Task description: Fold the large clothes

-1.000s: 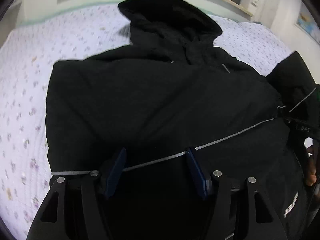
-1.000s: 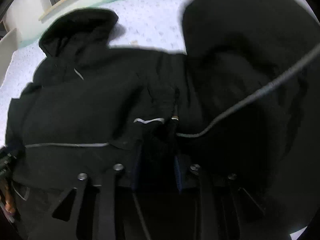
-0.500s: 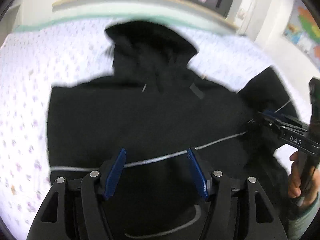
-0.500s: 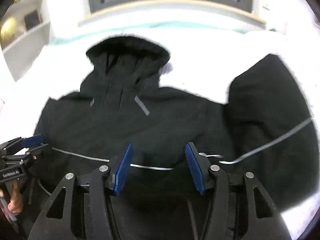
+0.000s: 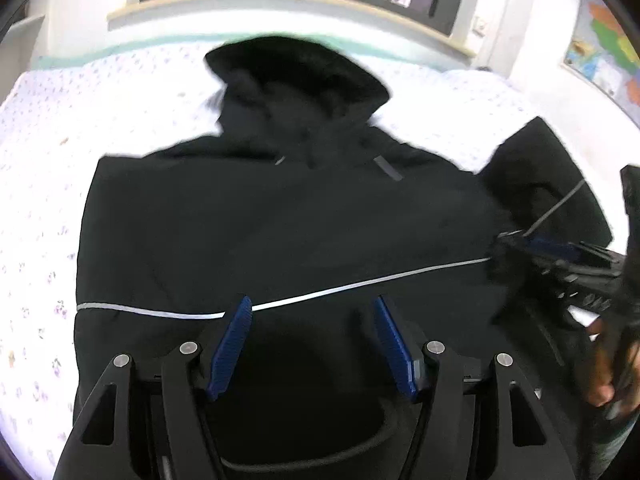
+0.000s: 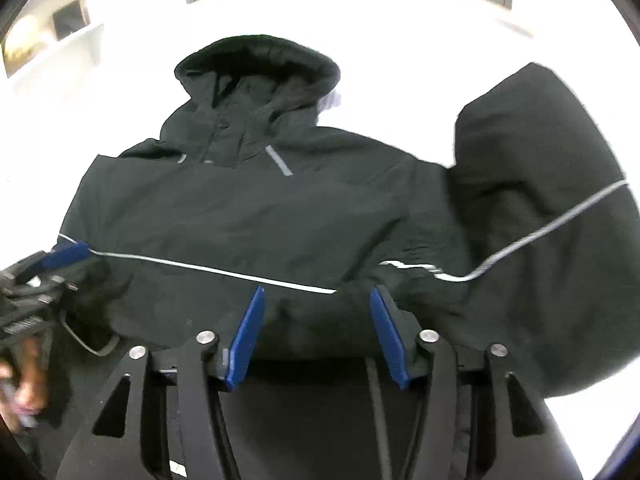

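A large black hooded jacket (image 5: 280, 220) with a thin white stripe lies spread on the bed, hood pointing away; it also shows in the right wrist view (image 6: 256, 216). Its left side looks folded in to a straight edge. Its right sleeve (image 6: 540, 216) lies bunched at the right. My left gripper (image 5: 312, 308) is open and empty above the jacket's lower part. My right gripper (image 6: 316, 296) is open and empty above the stripe near the sleeve. Each gripper shows in the other's view: the right one (image 5: 560, 256) and the left one (image 6: 44, 272).
The bed (image 5: 80, 120) has a white sheet with small flowers. A window sill (image 5: 280, 0) and window run behind it. A coloured map (image 5: 600, 56) hangs on the right wall. A shelf (image 6: 52, 40) stands at the left.
My right gripper let go of the jacket fabric and opened. Both grippers pulled back and up, so more of the jacket, hood and windows shows.
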`<state>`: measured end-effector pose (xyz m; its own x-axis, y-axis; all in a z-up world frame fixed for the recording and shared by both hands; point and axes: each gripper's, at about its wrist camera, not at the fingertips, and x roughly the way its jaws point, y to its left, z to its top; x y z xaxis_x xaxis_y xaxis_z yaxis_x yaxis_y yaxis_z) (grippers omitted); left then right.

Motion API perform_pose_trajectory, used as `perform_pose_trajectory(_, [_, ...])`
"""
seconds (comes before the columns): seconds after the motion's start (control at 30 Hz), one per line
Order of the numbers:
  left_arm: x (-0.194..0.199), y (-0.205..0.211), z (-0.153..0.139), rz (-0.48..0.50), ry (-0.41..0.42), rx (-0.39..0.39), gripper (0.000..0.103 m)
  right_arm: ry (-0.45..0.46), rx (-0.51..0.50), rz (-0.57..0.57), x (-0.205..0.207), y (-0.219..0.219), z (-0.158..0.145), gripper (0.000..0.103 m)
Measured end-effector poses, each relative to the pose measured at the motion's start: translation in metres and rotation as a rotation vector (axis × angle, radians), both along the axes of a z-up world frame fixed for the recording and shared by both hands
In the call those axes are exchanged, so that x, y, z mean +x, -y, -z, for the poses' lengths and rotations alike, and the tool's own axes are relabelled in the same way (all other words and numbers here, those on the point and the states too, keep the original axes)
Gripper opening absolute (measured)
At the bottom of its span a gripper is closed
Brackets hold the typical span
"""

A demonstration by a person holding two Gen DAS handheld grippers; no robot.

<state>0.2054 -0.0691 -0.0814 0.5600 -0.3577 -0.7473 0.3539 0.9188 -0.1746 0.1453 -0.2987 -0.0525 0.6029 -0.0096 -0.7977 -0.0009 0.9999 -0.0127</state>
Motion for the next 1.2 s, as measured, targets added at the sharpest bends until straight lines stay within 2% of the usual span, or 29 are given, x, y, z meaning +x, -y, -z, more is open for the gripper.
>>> perform_pose_trajectory(0.07, [-0.002, 0.016, 0.003, 0.010, -0.007, 0.029, 0.065, -0.034, -0.056, 0.007, 0.004, 0.000, 0.018, 0.062])
perform_pose_trajectory(0.13, [0.007, 0.026, 0.027, 0.012, -0.081, 0.067, 0.065, -0.115, -0.007, 0.018, 0.011, 0.014, 0.054, 0.062])
perform_pose_trajectory(0.17, [0.011, 0.026, 0.044, -0.005, -0.126, 0.073, 0.065, -0.101, 0.027, 0.017, 0.011, 0.022, 0.060, 0.063])
perform_pose_trajectory(0.23, [0.015, 0.027, 0.051, -0.019, -0.095, 0.051, 0.067, -0.051, 0.050, 0.016, 0.000, 0.028, 0.061, 0.063])
perform_pose_trajectory(0.37, [0.009, 0.030, 0.044, -0.027, -0.081, 0.085, 0.067, -0.046, 0.037, 0.012, -0.009, 0.027, 0.055, 0.063])
perform_pose_trajectory(0.43, [0.001, 0.034, 0.032, -0.026, -0.075, 0.103, 0.067, -0.068, 0.088, 0.004, -0.016, 0.030, 0.049, 0.064])
perform_pose_trajectory(0.57, [-0.019, 0.058, -0.011, 0.064, -0.013, 0.039, 0.066, -0.089, 0.268, -0.051, -0.052, 0.052, 0.026, 0.064])
perform_pose_trajectory(0.67, [-0.032, 0.113, -0.046, 0.173, 0.063, 0.017, 0.066, -0.031, 0.307, -0.044, -0.089, 0.083, -0.008, 0.064])
perform_pose_trajectory(0.77, [-0.032, 0.170, -0.058, 0.266, 0.094, -0.005, 0.066, 0.008, 0.330, -0.004, -0.115, 0.125, -0.037, 0.066])
perform_pose_trajectory(0.83, [-0.028, 0.202, -0.048, 0.292, 0.078, -0.016, 0.066, 0.042, 0.372, 0.042, -0.125, 0.159, -0.053, 0.067])
perform_pose_trajectory(0.9, [-0.012, 0.228, -0.025, 0.298, 0.034, -0.026, 0.066, 0.080, 0.301, 0.123, -0.130, 0.188, -0.062, 0.071])
perform_pose_trajectory(0.97, [0.005, 0.246, 0.017, 0.288, -0.081, 0.000, 0.066, 0.100, 0.244, 0.212, -0.132, 0.218, -0.065, 0.073])
perform_pose_trajectory(1.0, [0.010, 0.251, 0.041, 0.273, -0.140, 0.027, 0.066, 0.103, 0.255, 0.256, -0.129, 0.237, -0.062, 0.073])
perform_pose_trajectory(1.03, [0.009, 0.251, 0.055, 0.261, -0.114, 0.038, 0.066, 0.113, 0.280, 0.294, -0.125, 0.256, -0.058, 0.073])
perform_pose_trajectory(1.07, [0.003, 0.250, 0.057, 0.272, -0.056, 0.030, 0.067, 0.126, 0.295, 0.325, -0.121, 0.271, -0.055, 0.073])
perform_pose_trajectory(1.1, [-0.001, 0.249, 0.057, 0.278, -0.035, 0.031, 0.067, 0.139, 0.303, 0.376, -0.114, 0.290, -0.049, 0.074])
perform_pose_trajectory(1.2, [-0.003, 0.242, 0.057, 0.274, -0.033, 0.001, 0.067, 0.164, 0.356, 0.468, -0.081, 0.334, -0.027, 0.074])
